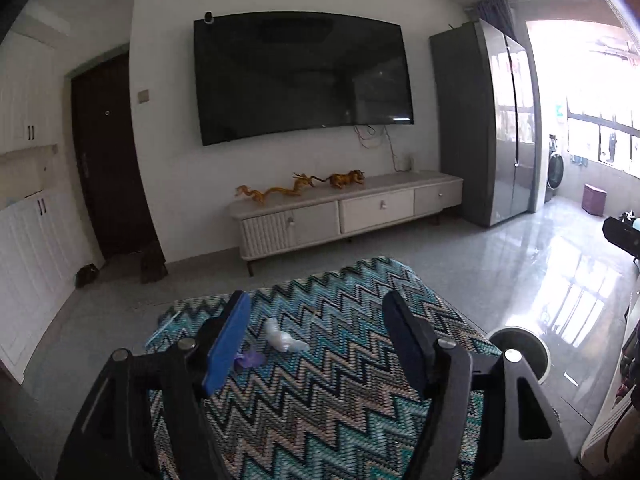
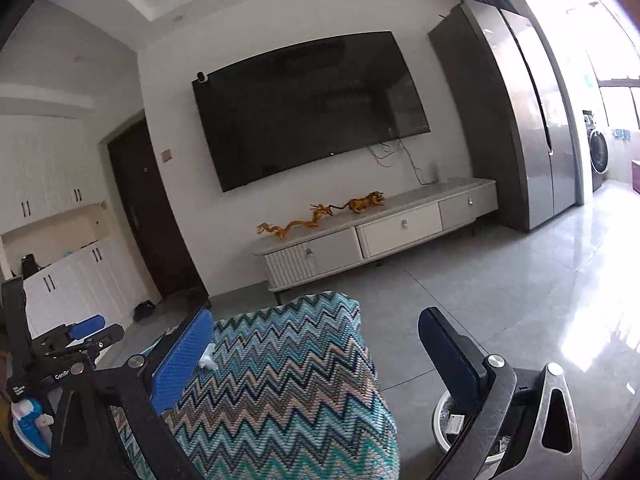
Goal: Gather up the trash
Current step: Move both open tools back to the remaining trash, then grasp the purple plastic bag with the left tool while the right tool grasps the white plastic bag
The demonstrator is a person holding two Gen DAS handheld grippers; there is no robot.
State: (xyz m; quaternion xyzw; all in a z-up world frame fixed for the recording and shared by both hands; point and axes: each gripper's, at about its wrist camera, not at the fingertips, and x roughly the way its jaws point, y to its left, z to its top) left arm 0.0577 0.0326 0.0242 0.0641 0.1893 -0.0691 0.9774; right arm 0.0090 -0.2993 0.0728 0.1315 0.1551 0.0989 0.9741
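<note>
**Both grippers raised over the zigzag-covered surface, nothing held**

Left hand-held gripper (image 1: 316,340): jaws apart, blue pads facing each other, nothing between them. It fills the lower part of the left wrist view, above a surface draped in a teal, black and beige zigzag woven cloth (image 1: 340,400).

Trash: a crumpled piece of clear-white plastic (image 1: 285,339) lies on the cloth at lower centre of that view, between the fingers in the picture but clear of both pads. Just beside it to the lower left, a small purple scrap (image 1: 251,359), partly hidden by the left finger.

A round white-rimmed bin (image 1: 524,350) stands on the grey tiled floor at lower right, touching the cloth's edge in the picture.

Right hand-held gripper (image 2: 316,364): jaws apart, empty. The bin (image 2: 448,412) sits behind its right finger, lower right.

Background, upper centre: a large black wall-mounted television (image 1: 300,80).
</note>
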